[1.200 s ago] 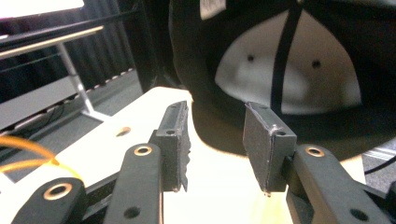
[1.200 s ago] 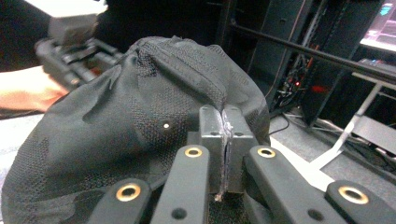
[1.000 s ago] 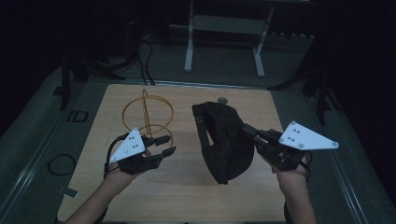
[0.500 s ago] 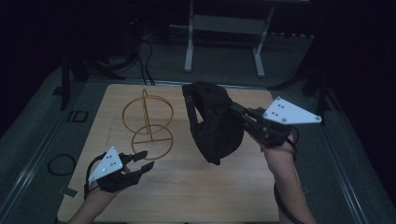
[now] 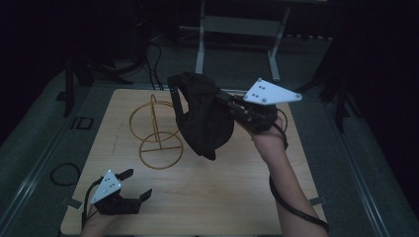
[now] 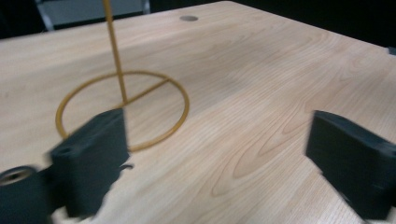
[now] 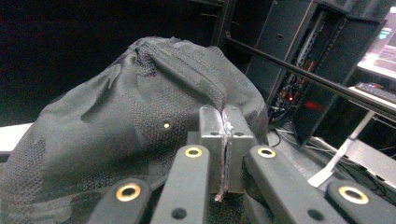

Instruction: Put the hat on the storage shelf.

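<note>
A black fabric cap (image 5: 205, 116) hangs in the air over the middle of the wooden table (image 5: 227, 192), held up by my right gripper (image 5: 228, 105), which is shut on its edge. In the right gripper view the jaws are pressed together on the cap (image 7: 140, 116) fabric. A gold wire stand (image 5: 155, 131) with a round base and an upright loop sits just left of the cap. My left gripper (image 5: 132, 185) is low at the table's near left corner, open, with nothing between its jaws. The left gripper view looks at the stand's base ring (image 6: 123, 109).
A metal frame with white legs (image 5: 237, 39) stands on the floor beyond the table's far edge. Cables (image 5: 64, 174) lie on the floor at the left. A dark rack with equipment (image 7: 317, 70) is behind the cap in the right gripper view.
My right gripper has lifted the cap up and leftward toward the wire stand. The left gripper has let go and drawn back to the near left corner, open.
</note>
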`<state>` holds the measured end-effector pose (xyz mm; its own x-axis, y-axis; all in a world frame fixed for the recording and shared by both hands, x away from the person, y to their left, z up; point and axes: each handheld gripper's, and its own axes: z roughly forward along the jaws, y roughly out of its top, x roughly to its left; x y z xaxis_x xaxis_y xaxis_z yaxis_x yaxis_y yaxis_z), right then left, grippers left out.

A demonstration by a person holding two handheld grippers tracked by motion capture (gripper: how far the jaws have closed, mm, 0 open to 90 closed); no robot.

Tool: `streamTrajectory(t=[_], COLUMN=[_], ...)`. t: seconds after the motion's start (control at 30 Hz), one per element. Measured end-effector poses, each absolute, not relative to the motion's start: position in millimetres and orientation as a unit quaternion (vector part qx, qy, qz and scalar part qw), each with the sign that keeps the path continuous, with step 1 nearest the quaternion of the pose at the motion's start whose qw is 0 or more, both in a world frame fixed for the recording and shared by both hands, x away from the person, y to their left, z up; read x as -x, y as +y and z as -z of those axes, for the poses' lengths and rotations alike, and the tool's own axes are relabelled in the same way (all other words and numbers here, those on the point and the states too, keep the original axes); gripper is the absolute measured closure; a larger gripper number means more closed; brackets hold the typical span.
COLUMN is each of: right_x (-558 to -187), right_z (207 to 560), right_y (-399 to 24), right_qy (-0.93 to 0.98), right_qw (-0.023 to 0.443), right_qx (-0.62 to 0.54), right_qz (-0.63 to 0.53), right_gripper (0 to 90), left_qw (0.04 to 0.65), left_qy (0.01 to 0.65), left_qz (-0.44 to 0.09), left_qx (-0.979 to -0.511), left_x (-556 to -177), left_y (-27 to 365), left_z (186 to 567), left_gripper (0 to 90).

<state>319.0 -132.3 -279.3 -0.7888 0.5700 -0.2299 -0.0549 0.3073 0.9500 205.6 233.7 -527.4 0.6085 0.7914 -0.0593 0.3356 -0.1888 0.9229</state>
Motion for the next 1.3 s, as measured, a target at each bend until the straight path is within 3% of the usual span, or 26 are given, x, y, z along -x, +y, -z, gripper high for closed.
streamTrajectory(t=[0.37,0.63,0.87,1.3], right_x=[-342.5,-355.9,-367.4,-382.5], right_z=[279.9,296.6,314.1,332.8], right_y=[-85.3,-49.3,-24.2,5.2], right_qy=[0.773,0.798,0.809,0.814], right_qw=[0.256,0.233,0.209,0.177], right_qx=[-0.165,-0.164,-0.167,-0.189], right_qz=[-0.556,-0.531,-0.523,-0.52], right_gripper=[89.3,89.2,89.2,88.5], left_qw=[0.523,0.513,0.497,0.497], left_qy=[0.411,0.416,0.422,0.428], left_qz=[-0.246,-0.248,-0.291,-0.28], left_qx=[-0.705,-0.708,-0.7,-0.701], left_x=[-199.1,-201.6,-200.4,-201.8], left_y=[246.6,249.9,253.8,255.9], left_z=[541.6,548.8,547.1,551.7], left_gripper=[2.8,4.6,2.6,2.6])
